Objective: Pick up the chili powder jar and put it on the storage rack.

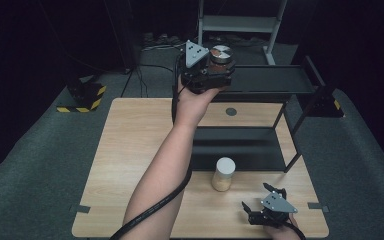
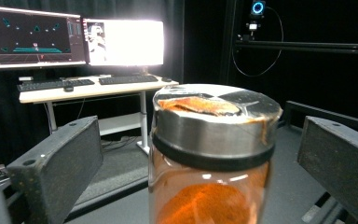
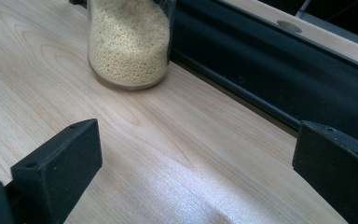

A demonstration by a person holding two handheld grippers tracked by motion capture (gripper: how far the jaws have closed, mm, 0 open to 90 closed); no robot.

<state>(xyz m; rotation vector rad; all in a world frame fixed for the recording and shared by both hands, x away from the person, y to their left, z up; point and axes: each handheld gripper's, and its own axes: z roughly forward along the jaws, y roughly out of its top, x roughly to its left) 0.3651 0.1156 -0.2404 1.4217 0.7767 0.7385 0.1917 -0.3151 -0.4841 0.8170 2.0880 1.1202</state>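
Note:
A glass jar of orange powder (image 1: pixel 220 59) with a metal lid stands upright at the left end of the black rack's top shelf (image 1: pixel 275 80); its base is hidden. My left gripper (image 1: pixel 207 70) is raised there with the jar (image 2: pixel 214 154) between its jaws, which stand wide with a gap on each side, so the left gripper (image 2: pixel 200 158) is open. A second jar (image 1: pixel 223 174), white-lidded and holding pale grains, sits on the table in front of the rack. My right gripper (image 1: pixel 256 196) rests low near the table's front right, open, its jaws (image 3: pixel 196 168) aimed toward that jar (image 3: pixel 129 42).
The black rack's lower shelf (image 1: pixel 240 150) sits on the wooden table (image 1: pixel 130 150) at the right half. Its frame edge (image 3: pixel 270 79) runs just behind the grain jar. A desk with lit monitors (image 2: pixel 74 42) stands beyond the rack.

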